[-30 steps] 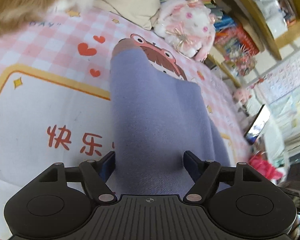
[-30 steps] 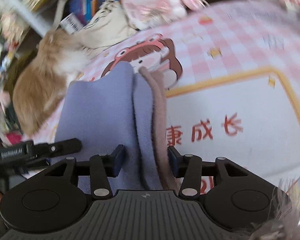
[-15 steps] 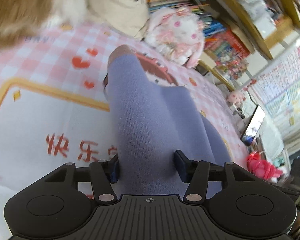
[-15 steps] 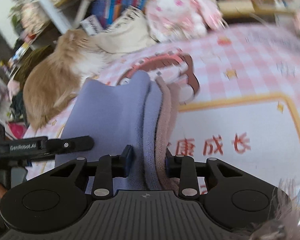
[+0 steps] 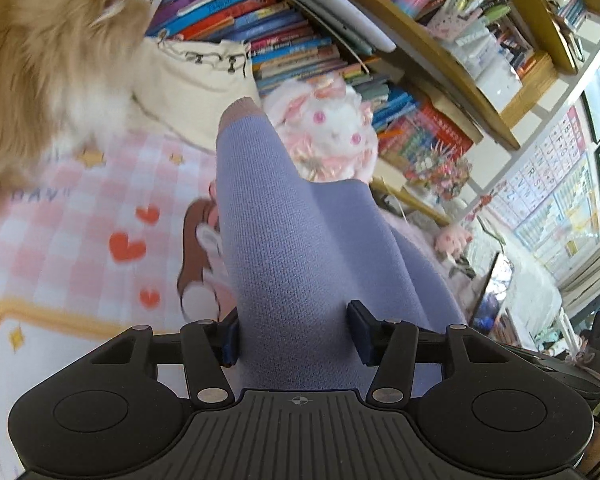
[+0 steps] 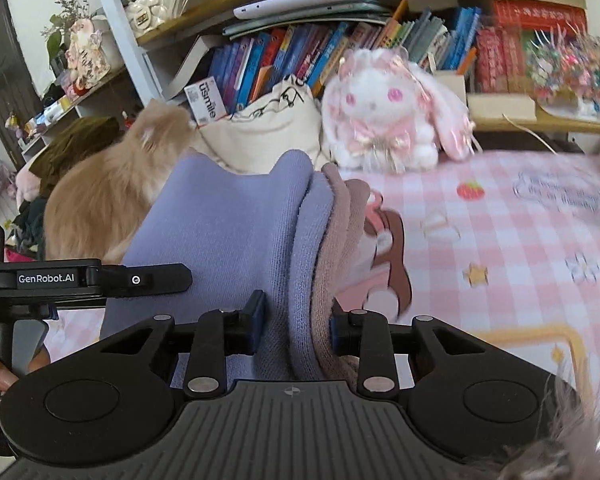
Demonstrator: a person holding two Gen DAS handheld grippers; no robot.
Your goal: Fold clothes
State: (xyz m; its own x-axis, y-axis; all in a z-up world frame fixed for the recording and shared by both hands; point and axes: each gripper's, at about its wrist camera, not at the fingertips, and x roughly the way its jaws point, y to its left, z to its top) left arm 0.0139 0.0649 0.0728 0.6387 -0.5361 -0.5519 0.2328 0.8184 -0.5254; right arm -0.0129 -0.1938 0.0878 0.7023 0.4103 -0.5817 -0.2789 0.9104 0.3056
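A lavender knit garment (image 5: 300, 248) with a dusty pink trim is bunched between the fingers of my left gripper (image 5: 296, 334), which is shut on it and holds it up above the pink checked blanket (image 5: 80, 240). My right gripper (image 6: 294, 326) is shut on the same garment (image 6: 228, 236), clamping lavender and pink layers (image 6: 336, 240) together. The left gripper's body (image 6: 84, 280) shows at the left of the right wrist view, close beside the cloth.
A ginger cat (image 5: 40, 80) sits on the blanket at the left, also seen in the right wrist view (image 6: 108, 196). A cream bag (image 5: 196, 80), a pink plush rabbit (image 6: 388, 116) and bookshelves (image 5: 380, 40) stand behind.
Both grippers closed on the garment and lifted it off the blanket. The views tilted up toward the bookshelves.
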